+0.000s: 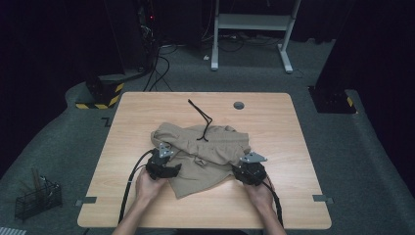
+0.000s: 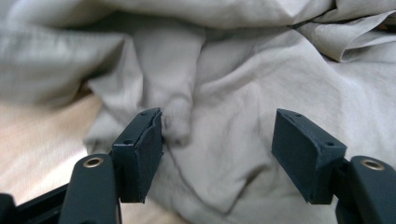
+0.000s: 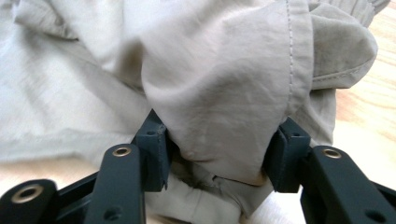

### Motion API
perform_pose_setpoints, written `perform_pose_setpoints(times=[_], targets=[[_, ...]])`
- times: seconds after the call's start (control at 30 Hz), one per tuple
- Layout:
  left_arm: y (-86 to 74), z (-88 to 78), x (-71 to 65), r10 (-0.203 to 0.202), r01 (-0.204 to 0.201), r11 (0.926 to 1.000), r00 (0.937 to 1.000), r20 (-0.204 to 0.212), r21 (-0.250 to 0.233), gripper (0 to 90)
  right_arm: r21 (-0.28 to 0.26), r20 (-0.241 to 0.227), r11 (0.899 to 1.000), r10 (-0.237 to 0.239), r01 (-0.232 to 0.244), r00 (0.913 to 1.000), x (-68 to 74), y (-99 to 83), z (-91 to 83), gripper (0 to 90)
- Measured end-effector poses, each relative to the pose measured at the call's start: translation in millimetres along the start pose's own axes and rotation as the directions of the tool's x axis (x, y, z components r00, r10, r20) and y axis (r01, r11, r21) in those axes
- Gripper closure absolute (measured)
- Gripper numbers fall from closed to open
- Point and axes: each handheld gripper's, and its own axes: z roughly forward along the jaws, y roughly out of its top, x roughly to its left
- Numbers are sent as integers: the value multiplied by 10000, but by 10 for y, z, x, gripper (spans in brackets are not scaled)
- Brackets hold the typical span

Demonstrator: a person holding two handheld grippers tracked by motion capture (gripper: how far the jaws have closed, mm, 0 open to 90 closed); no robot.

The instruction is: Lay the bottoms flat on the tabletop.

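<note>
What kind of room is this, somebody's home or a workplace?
Probably a lab or workshop: grey carpet, a bare wooden table, hazard-striped equipment bases, loose floor cables, and a white metal frame behind.

No readable text, label, brand, number or sign appears anywhere.

overhead looks down; claw cameras close on cloth (image 1: 205, 147)

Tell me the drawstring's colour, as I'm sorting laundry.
Black: the drawstring trails from the tan shorts, clearest in the high view.
</note>
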Motion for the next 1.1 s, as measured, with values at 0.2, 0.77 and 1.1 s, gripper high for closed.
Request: perform_pose_setpoints(times=[0.2, 0.77, 1.1], targets=[[-162, -131, 44, -169, 168, 9998, 9998, -108, -142, 328, -80, -602, 9984, -569, 565, 9966, 180, -178, -212, 506], [-103, -86, -514, 372, -337, 9986, 9952, 902, -406, 317, -1104, -792, 9834, -1528, 1436, 9851, 211, 163, -665, 377], [-135, -89, -524, 1041, -983, 9922, 9916, 771, -763, 687, 804, -1302, 9794, -1740, 1854, 9761, 134, 322, -35, 741]])
